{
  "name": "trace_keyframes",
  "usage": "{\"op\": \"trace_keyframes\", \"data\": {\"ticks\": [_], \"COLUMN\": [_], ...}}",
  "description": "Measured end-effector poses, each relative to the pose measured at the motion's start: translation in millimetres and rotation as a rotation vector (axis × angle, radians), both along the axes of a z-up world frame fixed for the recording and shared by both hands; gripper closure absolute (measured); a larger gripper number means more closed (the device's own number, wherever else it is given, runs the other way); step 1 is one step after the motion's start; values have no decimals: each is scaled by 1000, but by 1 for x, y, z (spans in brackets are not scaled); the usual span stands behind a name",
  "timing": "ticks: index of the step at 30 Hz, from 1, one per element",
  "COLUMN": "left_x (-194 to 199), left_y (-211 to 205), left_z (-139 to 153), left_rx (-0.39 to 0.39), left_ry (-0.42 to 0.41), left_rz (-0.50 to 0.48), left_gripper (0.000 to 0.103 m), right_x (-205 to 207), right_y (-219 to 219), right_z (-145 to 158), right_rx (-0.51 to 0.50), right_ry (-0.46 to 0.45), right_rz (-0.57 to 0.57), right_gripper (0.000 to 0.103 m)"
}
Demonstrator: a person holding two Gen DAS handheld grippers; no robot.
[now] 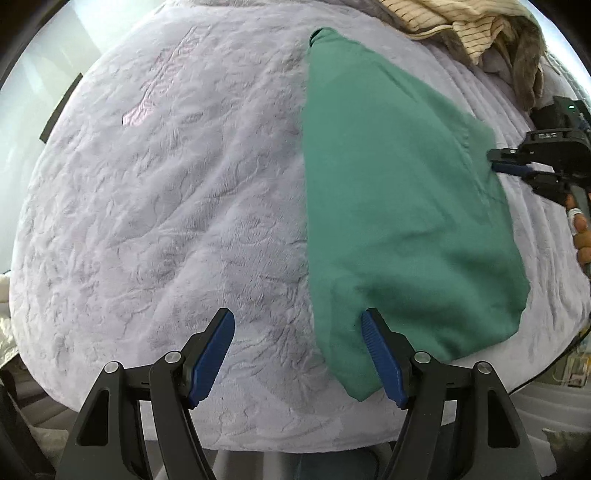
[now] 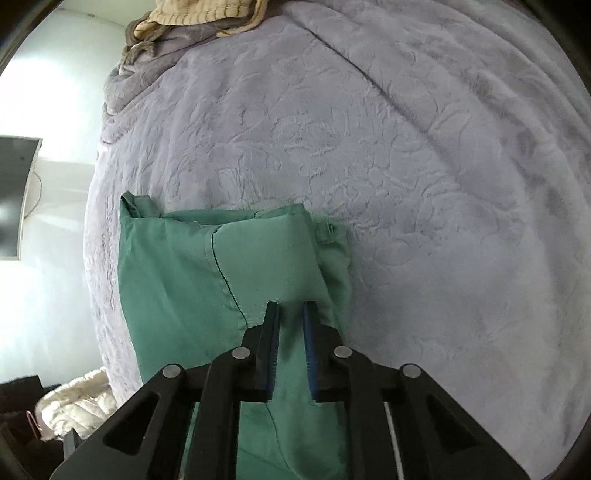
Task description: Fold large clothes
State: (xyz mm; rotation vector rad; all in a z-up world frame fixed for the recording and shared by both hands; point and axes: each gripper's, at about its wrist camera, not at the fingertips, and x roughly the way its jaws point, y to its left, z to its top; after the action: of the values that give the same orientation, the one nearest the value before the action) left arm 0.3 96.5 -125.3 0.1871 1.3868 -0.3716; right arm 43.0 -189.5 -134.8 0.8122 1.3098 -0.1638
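A green garment [image 1: 399,206] lies folded lengthwise on a lilac bedspread [image 1: 177,192]. My left gripper [image 1: 298,321] is open just above the bed at the garment's near corner, its right finger [image 1: 380,358] resting on the green cloth. My right gripper [image 1: 496,162] shows at the garment's right edge in the left wrist view. In the right wrist view the right gripper [image 2: 291,314] is nearly shut, a narrow gap between its pads, over the green garment [image 2: 221,273]. Whether cloth is pinched there is not clear.
A striped cream cloth and a grey blanket [image 1: 480,33] are piled at the bed's far end. The bedspread [image 2: 424,166] spreads wide to the right. A white padded jacket [image 2: 74,402] lies off the bed's edge, and a dark screen [image 2: 14,195] hangs on the wall.
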Motion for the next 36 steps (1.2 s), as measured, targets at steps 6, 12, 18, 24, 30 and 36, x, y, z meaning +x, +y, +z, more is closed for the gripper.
{"op": "trace_keyframes", "data": {"ticks": [6,12,18,24,30,36], "left_x": [-6,-6,-6,0,-2,-5], "left_y": [8,0,-3,-11,-10,-16], "left_z": [4,3,-10,-22,-17,-5], "left_rx": [-27,-12,1,-7,11,26], "left_ry": [13,26,27,40,39,36], "left_rz": [-2,-6,-26,-28,-18,-40], "left_gripper": [30,30,24,21,21,21], "right_x": [-6,9,20,23,7,-28], "right_y": [-7,-2,-3,-11,-16,-5], "right_z": [17,-21,-29,-57,-25,15], "right_rx": [-73,63,-22,-15,-48,-71], "right_ry": [-30,3,20,36,62,56], "right_rz": [54,-3,16,3,-1,5], "right_gripper": [54,90,92,91,89,85]}}
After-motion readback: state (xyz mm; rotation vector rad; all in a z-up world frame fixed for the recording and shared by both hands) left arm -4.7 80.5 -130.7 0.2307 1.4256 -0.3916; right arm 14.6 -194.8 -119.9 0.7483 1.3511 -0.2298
